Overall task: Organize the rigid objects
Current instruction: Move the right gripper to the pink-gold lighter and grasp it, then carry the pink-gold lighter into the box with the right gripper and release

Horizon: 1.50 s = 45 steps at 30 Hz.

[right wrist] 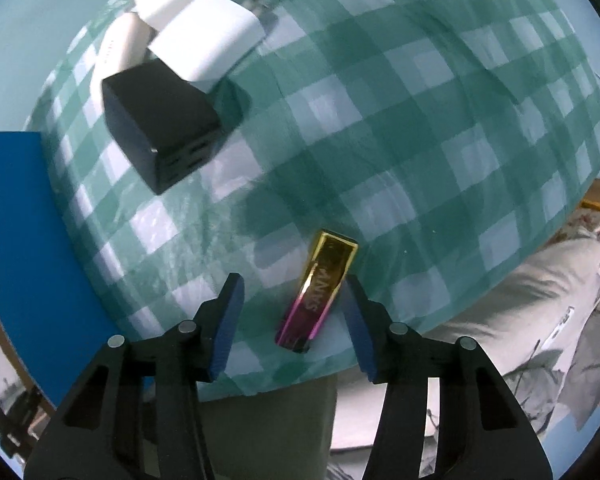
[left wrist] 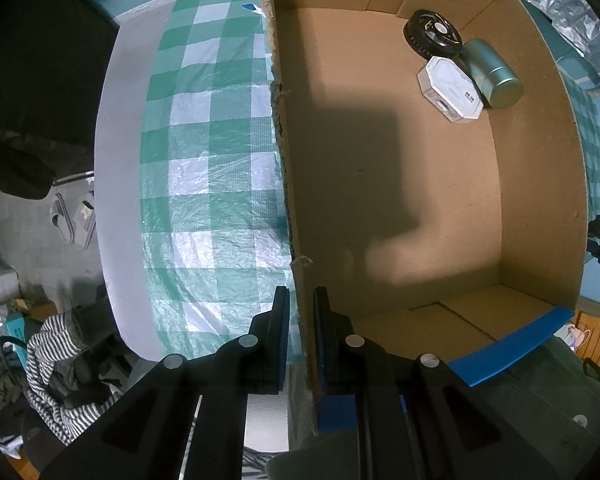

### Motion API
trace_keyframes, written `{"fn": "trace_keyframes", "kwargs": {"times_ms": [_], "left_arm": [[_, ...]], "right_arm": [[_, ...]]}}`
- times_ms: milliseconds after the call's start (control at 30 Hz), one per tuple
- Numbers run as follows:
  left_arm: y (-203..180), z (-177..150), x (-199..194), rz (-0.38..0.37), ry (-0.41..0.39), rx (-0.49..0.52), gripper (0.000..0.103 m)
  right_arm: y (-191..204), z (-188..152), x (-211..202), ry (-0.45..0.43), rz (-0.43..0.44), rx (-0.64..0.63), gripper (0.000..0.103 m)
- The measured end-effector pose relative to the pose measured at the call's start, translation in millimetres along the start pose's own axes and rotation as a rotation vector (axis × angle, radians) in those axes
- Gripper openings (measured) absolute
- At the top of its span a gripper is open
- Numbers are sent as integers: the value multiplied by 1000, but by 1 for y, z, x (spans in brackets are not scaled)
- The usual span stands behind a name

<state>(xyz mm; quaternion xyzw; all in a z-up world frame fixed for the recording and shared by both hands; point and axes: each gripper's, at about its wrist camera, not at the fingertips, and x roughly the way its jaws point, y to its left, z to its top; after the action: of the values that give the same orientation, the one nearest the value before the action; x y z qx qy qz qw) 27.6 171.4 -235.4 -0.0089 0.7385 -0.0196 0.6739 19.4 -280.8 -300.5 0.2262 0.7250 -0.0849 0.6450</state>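
Between the fingers of the right tool (right wrist: 292,320) lies a shiny gold and pink bar (right wrist: 318,292), flat on the checked worktop (right wrist: 440,120). The fingers stand apart: the right pad is just beside the bar, the left pad is clear of it. The bar sits off centre and slightly askew, so closing may push it sideways or turn it. Its glossy faces may also slip. The worktop edge is near behind it, so a push could drop it. The left tool (left wrist: 302,336) is clenched on the wall of the cardboard box (left wrist: 284,128); if that grip slips, the box may shift.
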Motion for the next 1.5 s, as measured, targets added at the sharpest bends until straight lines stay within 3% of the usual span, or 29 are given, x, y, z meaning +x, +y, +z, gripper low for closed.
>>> {"fn": "trace_keyframes", "kwargs": {"times_ms": [500,867,1167,1500], "left_arm": [[-4,0,1,-8,8,4,12],[-3,-1,2,-8,12,6,12],[-3,0,2,-4,10,7,11],[1,1,1,-6,3,-6,12]], "right_arm": [[-19,-4,16,-25,-33,39,23],[5,-10,3,-18,-39,-91,22],[51,-10,-16,-43,-54,-285,22],[97,-9,-33,-94,-88,-419,22]]}}
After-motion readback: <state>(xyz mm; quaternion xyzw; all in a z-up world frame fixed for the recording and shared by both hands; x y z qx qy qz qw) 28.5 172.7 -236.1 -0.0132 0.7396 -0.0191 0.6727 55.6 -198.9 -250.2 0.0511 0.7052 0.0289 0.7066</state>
